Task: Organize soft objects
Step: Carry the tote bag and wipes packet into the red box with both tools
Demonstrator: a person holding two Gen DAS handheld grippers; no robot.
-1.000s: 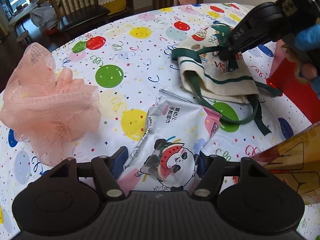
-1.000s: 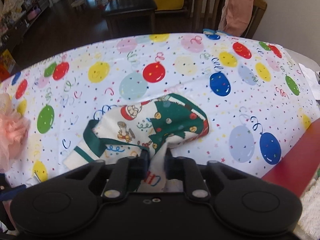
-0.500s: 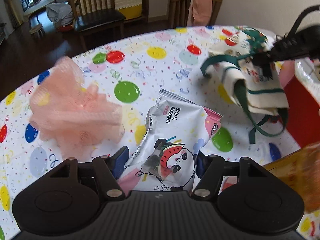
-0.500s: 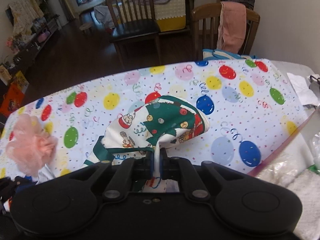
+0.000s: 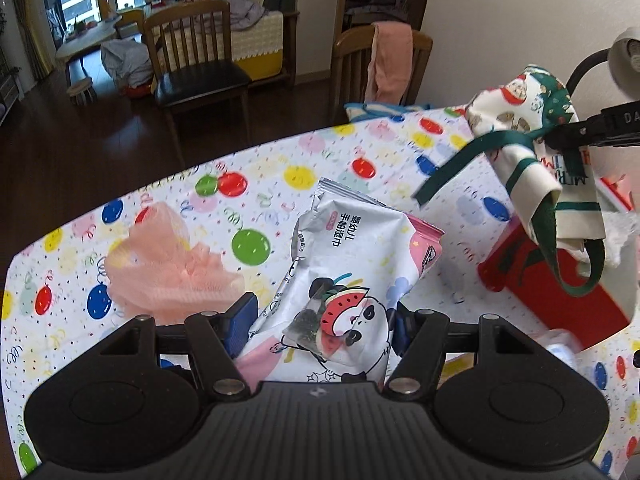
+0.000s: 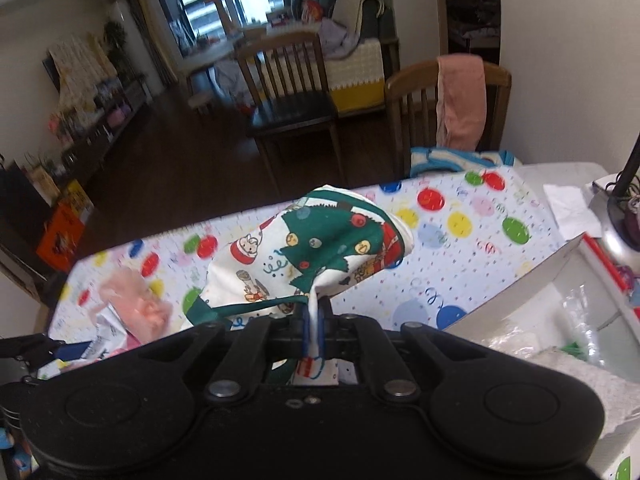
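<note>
My left gripper [image 5: 322,316] is shut on a white wet-wipes pack with a panda print [image 5: 356,272] and holds it above the table. My right gripper [image 6: 316,320] is shut on a cream Christmas tote bag with green straps [image 6: 320,248], lifted in the air. In the left wrist view the tote bag [image 5: 532,128] hangs at the upper right over a red box [image 5: 560,292], with the right gripper [image 5: 560,138] pinching it. A pink mesh bath pouf [image 5: 168,264] lies on the table to the left; it also shows in the right wrist view [image 6: 136,304].
The table has a balloon-print cloth [image 5: 280,176]. The red box with white lining [image 6: 560,300] stands at the right edge and holds plastic and white soft items. Wooden chairs [image 5: 200,64] stand beyond the table; one carries a pink towel [image 5: 392,60]. A lamp base [image 6: 624,208] is far right.
Both grippers have risen. The right gripper lifted the tote bag off the table and carried it right, over the red box. The left gripper lifted the wipes pack clear of the table.
</note>
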